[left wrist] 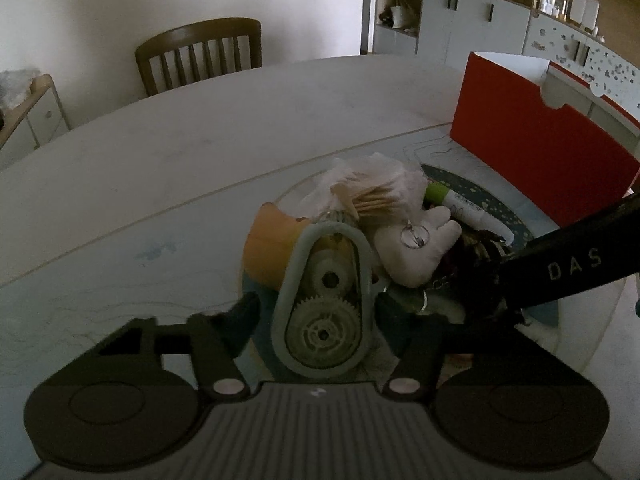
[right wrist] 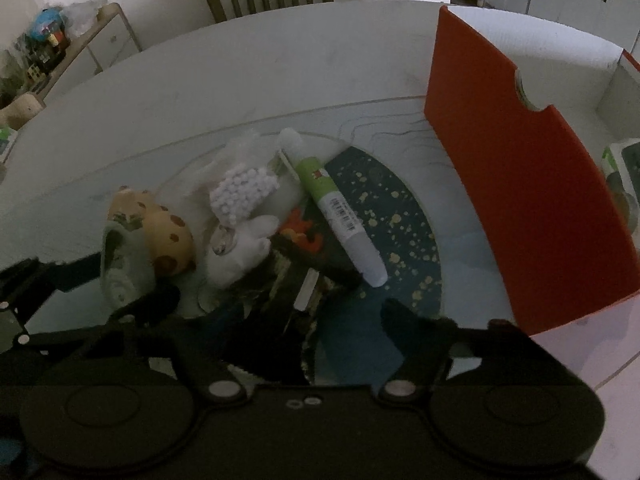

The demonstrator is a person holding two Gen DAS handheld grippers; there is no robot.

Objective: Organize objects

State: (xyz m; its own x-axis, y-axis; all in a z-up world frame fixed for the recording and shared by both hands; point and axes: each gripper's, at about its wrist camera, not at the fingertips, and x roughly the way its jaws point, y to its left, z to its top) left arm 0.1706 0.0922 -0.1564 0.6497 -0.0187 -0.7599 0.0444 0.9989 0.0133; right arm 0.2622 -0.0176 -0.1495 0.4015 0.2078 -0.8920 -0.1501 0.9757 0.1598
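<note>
A pale green oval toy with two white gears point(left wrist: 324, 304) stands between the fingers of my left gripper point(left wrist: 320, 314), whose pads touch its sides; the same toy point(right wrist: 116, 268) shows in the right wrist view. Behind it lie a spotted orange plush point(right wrist: 168, 232), a white plush point(right wrist: 240, 252), a clear bag of cotton swabs point(left wrist: 380, 192) and a green-and-white tube point(right wrist: 340, 212). My right gripper point(right wrist: 312, 314) points down over a dark, dimly lit tangle point(right wrist: 288, 280) on the speckled round mat point(right wrist: 400, 216). Bare mat shows beside its right finger point(right wrist: 394, 312), so nothing is pinched.
An open red box point(right wrist: 520, 184) with a white inside stands on the table point(right wrist: 240, 72) to the right of the pile. A wooden chair point(left wrist: 200, 56) is at the far edge. Cabinets point(left wrist: 460, 24) line the back wall.
</note>
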